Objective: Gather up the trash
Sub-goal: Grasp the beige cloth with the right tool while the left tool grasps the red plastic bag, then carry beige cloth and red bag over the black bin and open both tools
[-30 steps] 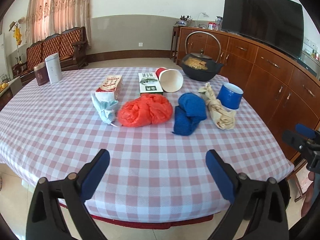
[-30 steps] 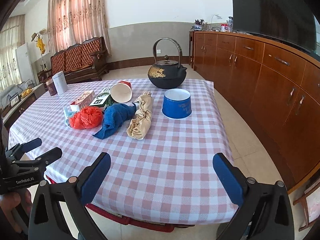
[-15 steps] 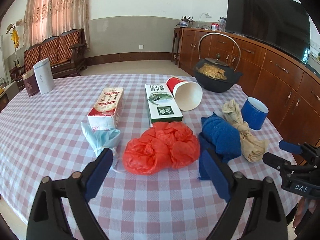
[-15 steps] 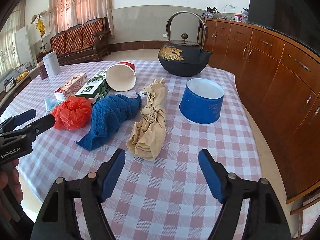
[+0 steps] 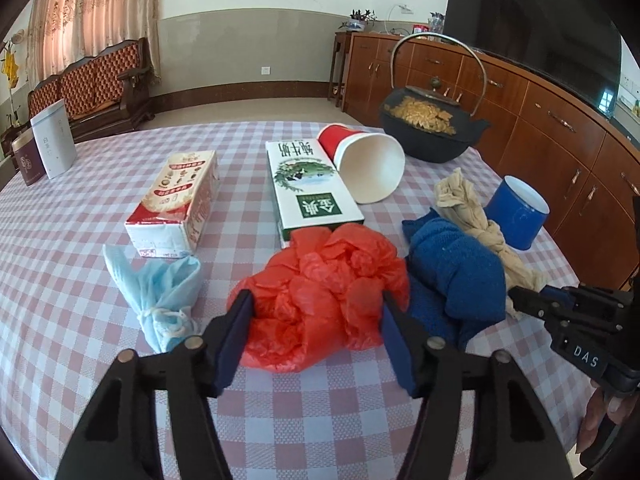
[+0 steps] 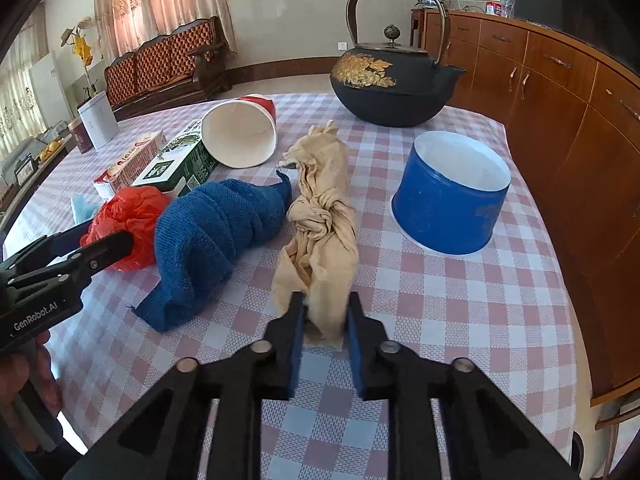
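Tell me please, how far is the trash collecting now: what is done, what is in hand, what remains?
Done: nothing looks collected; everything lies on the table. In hand: the left gripper has just been closing around the red plastic bag, the right gripper onto the beige cloth. Left: the light blue wad, two cartons and the tipped paper cup.

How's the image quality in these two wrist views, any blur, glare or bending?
Left wrist view: sharp, daylit, strong fisheye bending the cabinets, dark vignette corners. Right wrist view: equally sharp, curtains washed out by backlight, table edge bowed.
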`<action>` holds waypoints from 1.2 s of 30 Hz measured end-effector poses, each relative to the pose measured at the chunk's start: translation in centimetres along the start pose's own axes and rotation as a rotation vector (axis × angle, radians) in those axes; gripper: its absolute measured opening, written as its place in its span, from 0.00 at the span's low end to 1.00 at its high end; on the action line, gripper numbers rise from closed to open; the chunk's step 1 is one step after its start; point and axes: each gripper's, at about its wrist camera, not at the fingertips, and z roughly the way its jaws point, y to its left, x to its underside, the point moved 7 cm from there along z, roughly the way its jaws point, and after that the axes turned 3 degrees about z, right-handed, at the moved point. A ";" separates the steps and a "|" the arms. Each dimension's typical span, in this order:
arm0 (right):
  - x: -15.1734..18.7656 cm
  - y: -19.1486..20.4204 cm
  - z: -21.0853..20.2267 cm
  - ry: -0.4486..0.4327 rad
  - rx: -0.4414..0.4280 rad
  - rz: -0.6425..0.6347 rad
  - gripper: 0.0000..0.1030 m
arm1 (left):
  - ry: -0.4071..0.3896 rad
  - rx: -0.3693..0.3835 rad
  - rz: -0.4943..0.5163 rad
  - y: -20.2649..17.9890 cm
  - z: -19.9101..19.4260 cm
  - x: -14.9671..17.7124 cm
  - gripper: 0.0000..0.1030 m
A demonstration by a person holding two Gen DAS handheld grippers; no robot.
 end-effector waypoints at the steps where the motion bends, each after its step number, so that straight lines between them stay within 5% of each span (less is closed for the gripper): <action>1: 0.0 0.1 -0.1 -0.004 0.002 -0.003 0.10 | 0.001 0.007 0.009 -0.2 0.0 0.1 0.48; 17: 0.4 -0.8 -6.3 -0.113 -0.001 0.017 0.06 | -0.121 -0.015 0.011 -1.0 -5.5 -1.8 0.42; 36: 5.6 -8.2 -18.5 -0.235 0.115 0.137 0.06 | -0.147 0.164 0.095 -11.4 -10.4 0.8 0.42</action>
